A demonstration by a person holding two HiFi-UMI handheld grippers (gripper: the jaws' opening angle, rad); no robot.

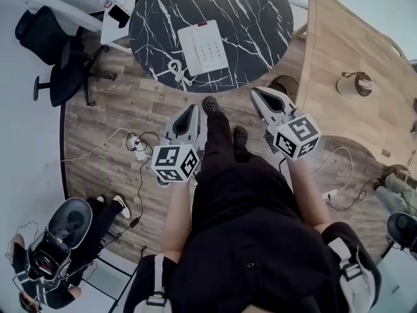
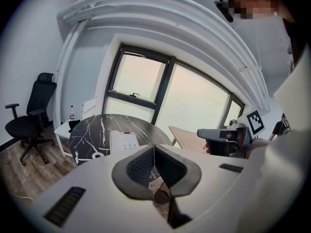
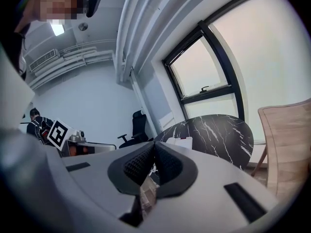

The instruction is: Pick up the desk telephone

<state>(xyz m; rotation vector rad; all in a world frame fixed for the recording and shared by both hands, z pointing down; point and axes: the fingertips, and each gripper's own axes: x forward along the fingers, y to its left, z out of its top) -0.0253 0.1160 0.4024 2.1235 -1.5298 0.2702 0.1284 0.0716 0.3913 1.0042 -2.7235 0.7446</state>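
Observation:
A white desk telephone (image 1: 203,48) lies on a round black marble table (image 1: 260,18), its coiled cord (image 1: 177,72) hanging off the near edge. It also shows in the left gripper view as the telephone (image 2: 123,141) and, partly hidden, in the right gripper view as the telephone (image 3: 181,141). My left gripper (image 1: 190,109) is shut and empty, short of the table's near edge. My right gripper (image 1: 255,94) is also shut and empty, close to the table's front right rim. In their own views the left gripper (image 2: 154,147) and right gripper (image 3: 154,144) show their jaws pressed together.
A light wooden table (image 1: 352,64) stands at the right with a tape roll (image 1: 355,83) on it. A black office chair (image 1: 55,51) is at the left. Cables and a power strip (image 1: 138,147) lie on the wood floor. A seated person (image 1: 58,240) is at the lower left.

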